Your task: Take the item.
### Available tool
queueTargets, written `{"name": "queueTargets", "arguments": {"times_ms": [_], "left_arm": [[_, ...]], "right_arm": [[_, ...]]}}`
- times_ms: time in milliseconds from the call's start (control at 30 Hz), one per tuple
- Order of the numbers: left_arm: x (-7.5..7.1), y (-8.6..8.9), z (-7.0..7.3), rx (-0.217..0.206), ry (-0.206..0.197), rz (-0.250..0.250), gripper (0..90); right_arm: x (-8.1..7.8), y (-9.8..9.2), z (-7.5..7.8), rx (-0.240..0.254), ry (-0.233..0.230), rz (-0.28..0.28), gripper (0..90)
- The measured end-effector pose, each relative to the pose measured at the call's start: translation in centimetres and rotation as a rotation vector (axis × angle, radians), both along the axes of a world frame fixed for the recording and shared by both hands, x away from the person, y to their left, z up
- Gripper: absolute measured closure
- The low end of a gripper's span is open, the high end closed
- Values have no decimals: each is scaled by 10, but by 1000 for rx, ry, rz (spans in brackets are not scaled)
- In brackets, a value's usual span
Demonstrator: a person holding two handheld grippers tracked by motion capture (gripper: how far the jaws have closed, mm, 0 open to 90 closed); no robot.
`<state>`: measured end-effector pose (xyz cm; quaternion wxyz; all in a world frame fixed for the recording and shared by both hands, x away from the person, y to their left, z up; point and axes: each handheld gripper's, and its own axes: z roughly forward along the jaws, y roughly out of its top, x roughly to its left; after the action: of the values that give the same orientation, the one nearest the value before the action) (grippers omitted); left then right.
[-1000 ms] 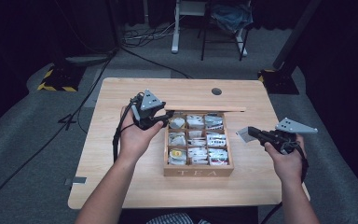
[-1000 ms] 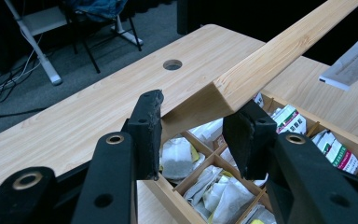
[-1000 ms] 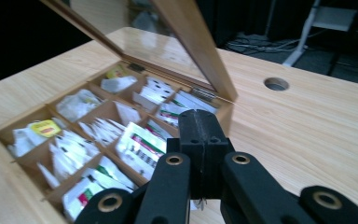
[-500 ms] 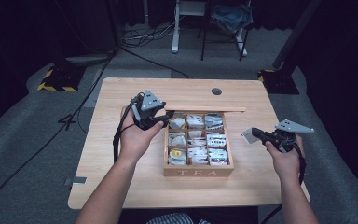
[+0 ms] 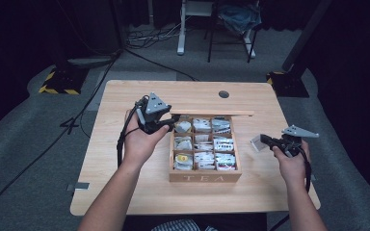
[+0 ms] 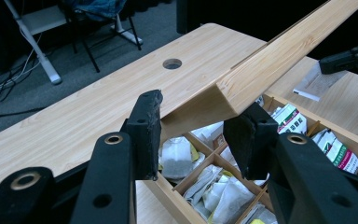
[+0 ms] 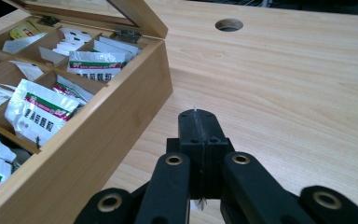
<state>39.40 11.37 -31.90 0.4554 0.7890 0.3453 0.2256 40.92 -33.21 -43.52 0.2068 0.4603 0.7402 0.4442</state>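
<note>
A wooden tea box (image 5: 204, 177) marked TEA sits mid-table, its compartments full of tea bag packets (image 7: 37, 109). Its lid (image 5: 212, 113) stands raised at the back. My left gripper (image 5: 166, 124) is at the lid's left end. In the left gripper view the jaws (image 6: 198, 135) press on either side of that corner of the lid (image 6: 279, 60). To the right of the box, my right gripper (image 5: 264, 140) hovers over the table, shut on a pale tea bag packet (image 5: 257, 143). In the right gripper view the jaws (image 7: 198, 126) meet on the packet's thin edge, beside the box wall (image 7: 98, 154).
A round cable hole (image 5: 223, 94) lies in the table behind the box. Bare table top (image 5: 125, 192) stretches left of the box, and also on its right side and in front. Past the far edge are a chair (image 5: 231, 29), cables and a yellow-black striped base (image 5: 58, 79).
My right gripper has drifted a little to the right, away from the box, with the packet in it. The left gripper and the lid have stayed put.
</note>
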Motion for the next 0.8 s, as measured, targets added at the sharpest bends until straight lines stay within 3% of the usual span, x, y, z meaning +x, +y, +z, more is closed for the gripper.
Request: {"name": "queueTargets", "arguments": {"times_ms": [800], "left_arm": [[0,0,0,4,4,1,574]], "right_arm": [[10,-11,-24,26,64,-48,900]]}}
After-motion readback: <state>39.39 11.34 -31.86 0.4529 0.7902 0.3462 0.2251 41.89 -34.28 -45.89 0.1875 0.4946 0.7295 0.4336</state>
